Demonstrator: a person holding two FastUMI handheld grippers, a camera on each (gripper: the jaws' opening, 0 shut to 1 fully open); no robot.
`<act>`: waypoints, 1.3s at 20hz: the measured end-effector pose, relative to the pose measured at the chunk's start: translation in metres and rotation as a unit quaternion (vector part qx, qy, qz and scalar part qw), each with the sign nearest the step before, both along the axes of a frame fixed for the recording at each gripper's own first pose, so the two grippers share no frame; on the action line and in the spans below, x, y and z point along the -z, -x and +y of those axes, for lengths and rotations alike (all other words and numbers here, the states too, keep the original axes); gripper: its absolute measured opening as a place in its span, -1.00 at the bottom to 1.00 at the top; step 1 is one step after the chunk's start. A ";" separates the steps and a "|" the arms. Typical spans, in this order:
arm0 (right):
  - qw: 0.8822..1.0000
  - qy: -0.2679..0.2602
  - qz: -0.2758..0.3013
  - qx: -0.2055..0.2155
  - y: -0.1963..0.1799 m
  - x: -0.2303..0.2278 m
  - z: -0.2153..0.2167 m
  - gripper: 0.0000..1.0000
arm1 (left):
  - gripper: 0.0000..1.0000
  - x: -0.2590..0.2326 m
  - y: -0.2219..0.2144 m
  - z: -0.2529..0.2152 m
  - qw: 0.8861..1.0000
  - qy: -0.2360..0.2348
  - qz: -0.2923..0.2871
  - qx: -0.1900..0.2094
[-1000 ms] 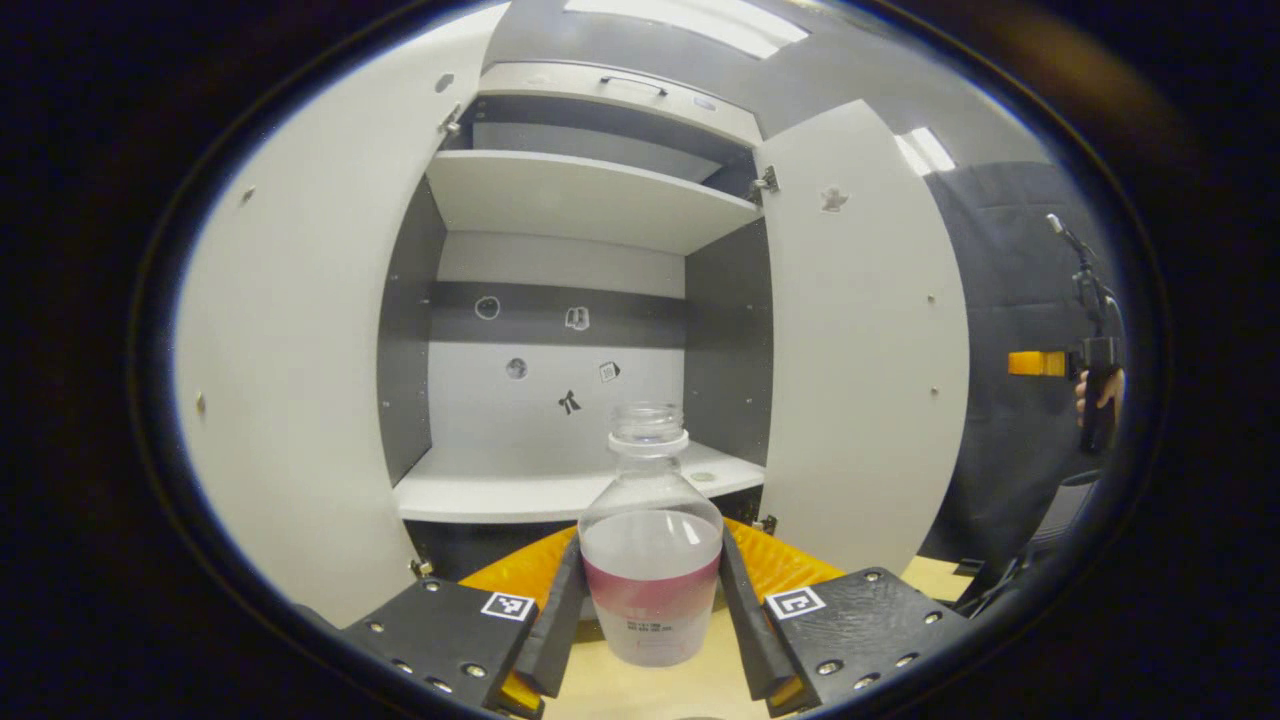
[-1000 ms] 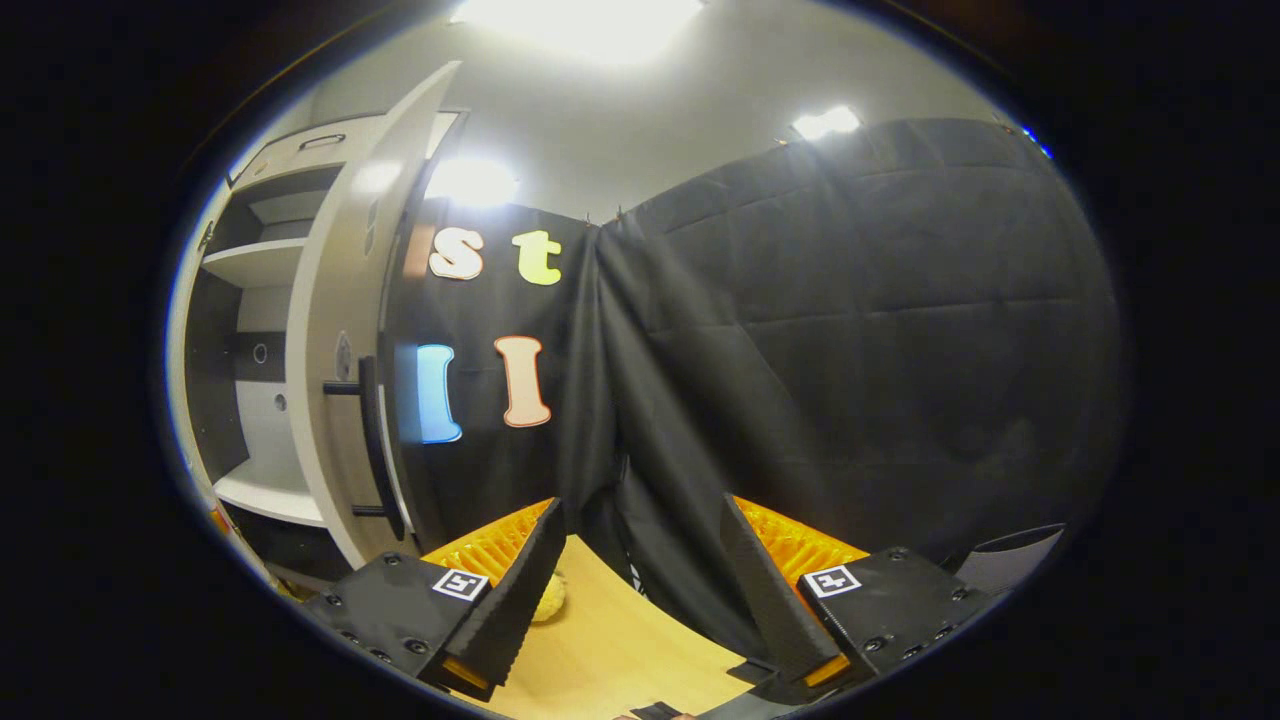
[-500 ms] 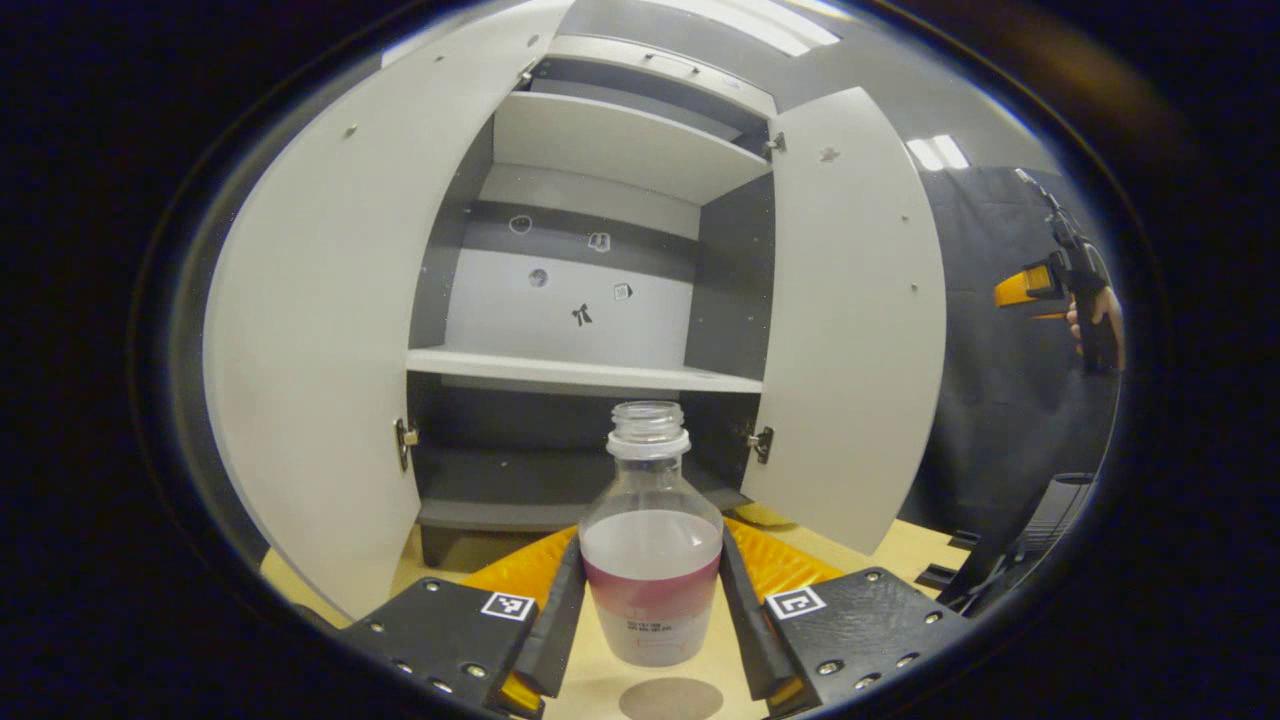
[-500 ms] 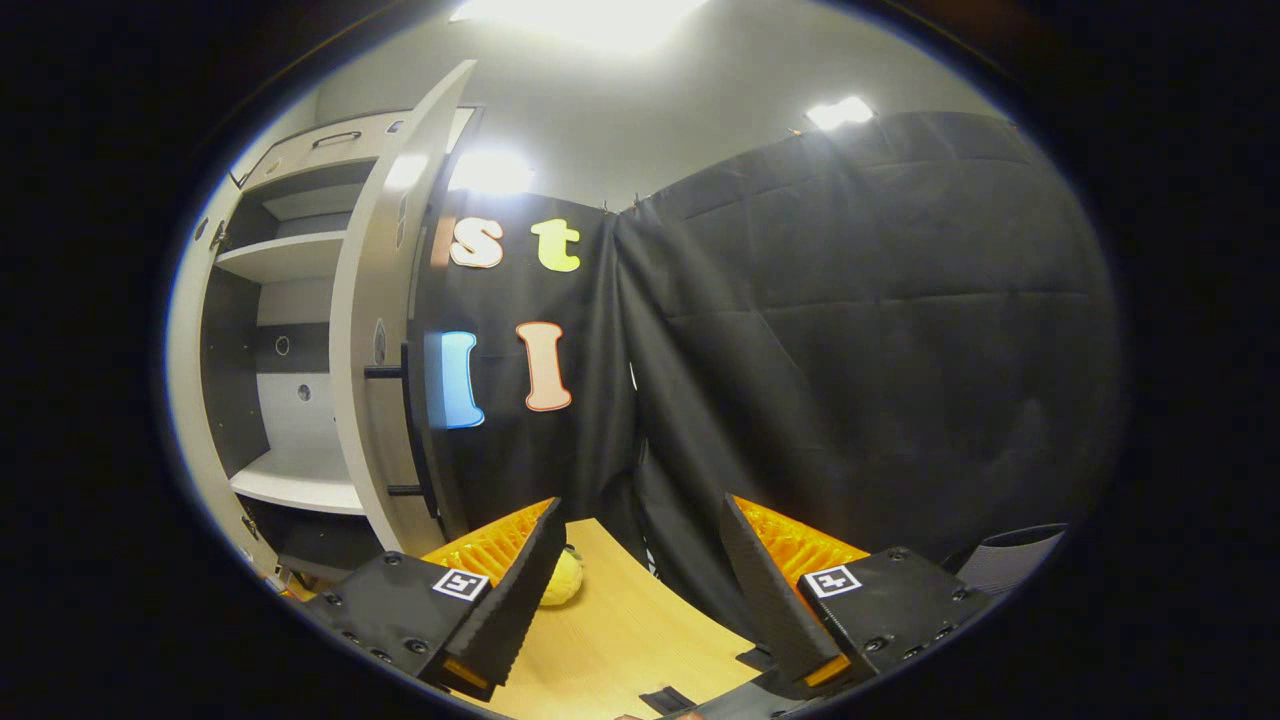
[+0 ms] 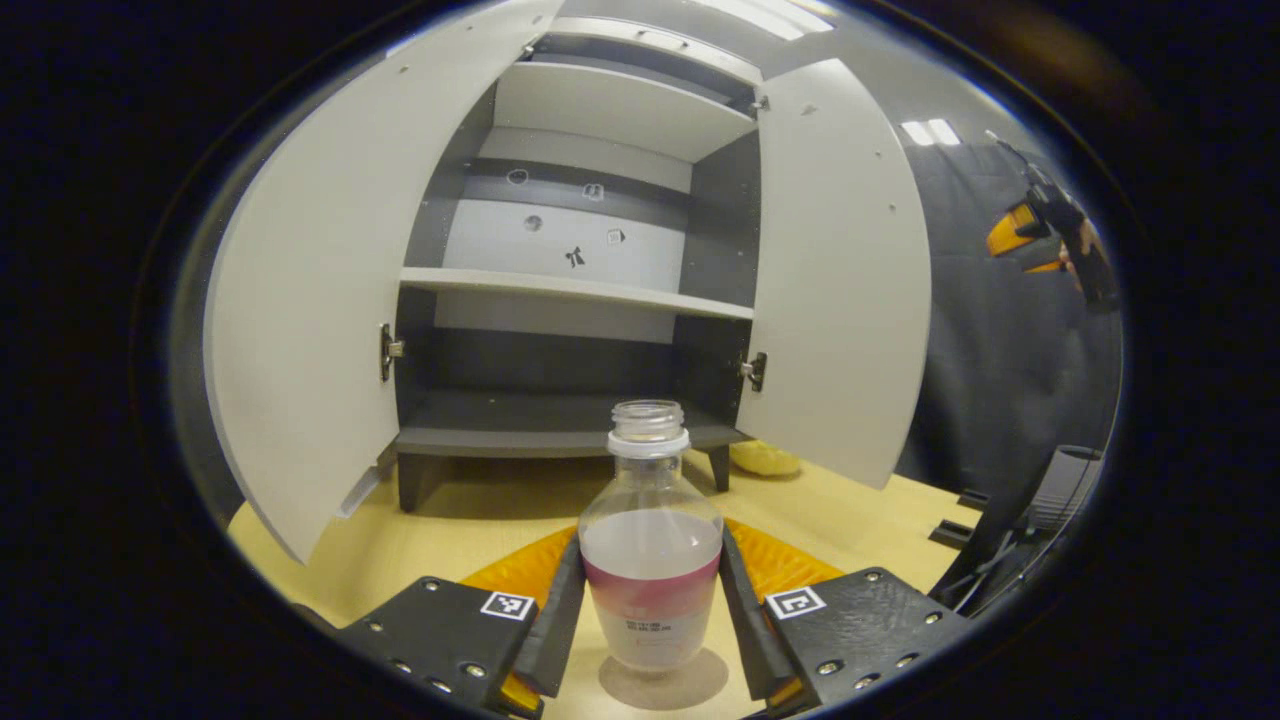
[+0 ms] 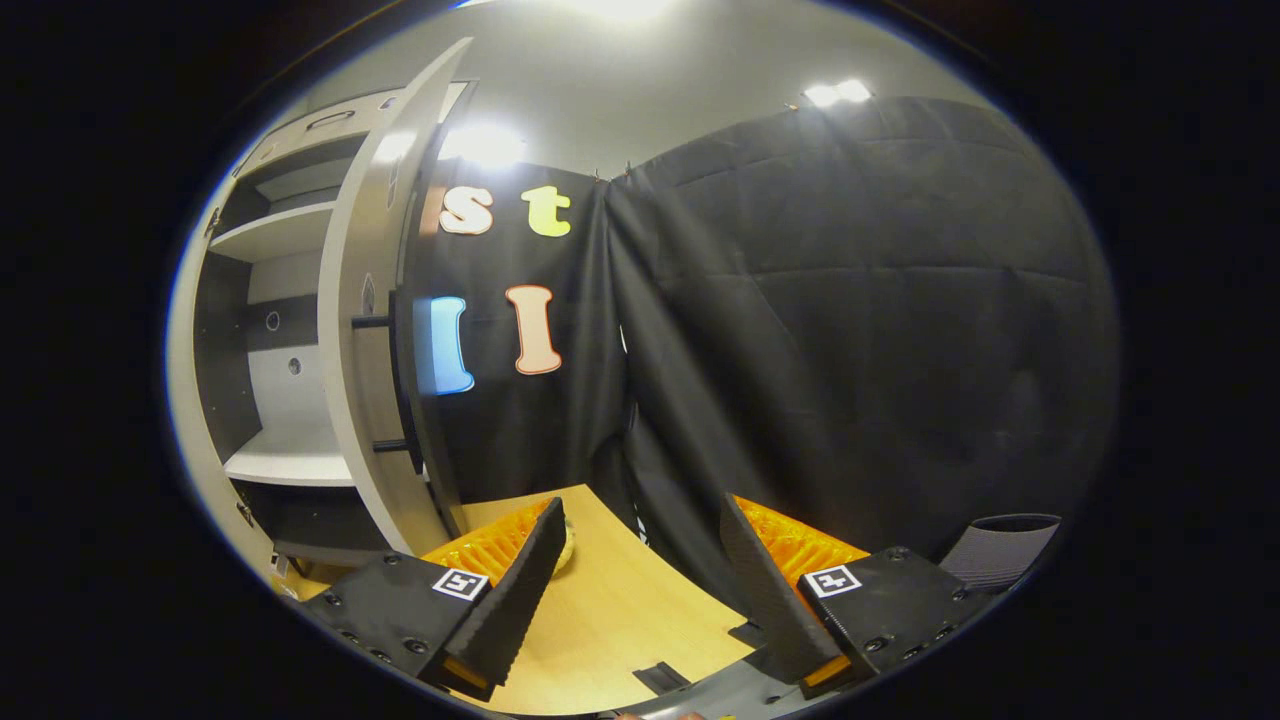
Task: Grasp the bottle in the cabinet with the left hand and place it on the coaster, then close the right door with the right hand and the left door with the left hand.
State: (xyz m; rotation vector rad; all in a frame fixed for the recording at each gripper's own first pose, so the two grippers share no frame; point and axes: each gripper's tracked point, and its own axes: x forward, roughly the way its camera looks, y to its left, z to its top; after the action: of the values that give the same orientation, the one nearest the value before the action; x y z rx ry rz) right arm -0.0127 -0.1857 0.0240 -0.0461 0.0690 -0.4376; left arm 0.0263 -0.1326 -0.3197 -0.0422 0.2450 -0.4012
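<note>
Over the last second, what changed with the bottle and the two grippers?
The left gripper carried the bottle down from shelf height to just above the coaster on the table. It stayed clamped on the bottle. The right gripper stayed open beside the right door; both doors stayed open.

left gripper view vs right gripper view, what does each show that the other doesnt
The left gripper view alone has the bottle clamped in the left hand-held gripper, above the grey coaster, with the left door open. The right gripper view alone has the open, empty right hand-held gripper and the right door's black handle. Both share the cabinet, open right door, yellow object and wooden table.
</note>
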 end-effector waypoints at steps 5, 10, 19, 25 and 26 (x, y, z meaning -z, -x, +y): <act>1.000 -0.012 0.012 0.009 0.001 0.011 -0.002 0.96 | 0.38 0.018 0.008 -0.005 1.000 -0.025 0.002 0.014; 1.000 -0.008 0.019 0.013 0.004 0.014 -0.004 0.89 | 0.53 0.028 0.021 -0.007 1.000 -0.031 0.002 0.008; 1.000 -0.021 0.014 0.020 0.009 0.021 -0.006 0.97 | 1.00 0.020 0.028 0.005 0.999 -0.044 0.019 -0.006; 0.999 -0.032 -0.004 0.025 0.011 0.018 -0.005 0.89 | 0.89 -0.053 0.056 -0.003 1.000 -0.008 0.005 0.021; 0.999 -0.031 -0.008 0.025 0.009 0.018 -0.005 0.97 | 0.89 -0.069 0.060 -0.004 1.000 -0.002 0.000 0.026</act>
State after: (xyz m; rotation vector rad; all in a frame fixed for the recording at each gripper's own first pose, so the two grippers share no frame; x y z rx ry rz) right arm -0.0218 -0.1903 0.0060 0.0191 0.0682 -0.4851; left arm -0.0337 -0.1365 -0.2505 -0.0318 0.2480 -0.4527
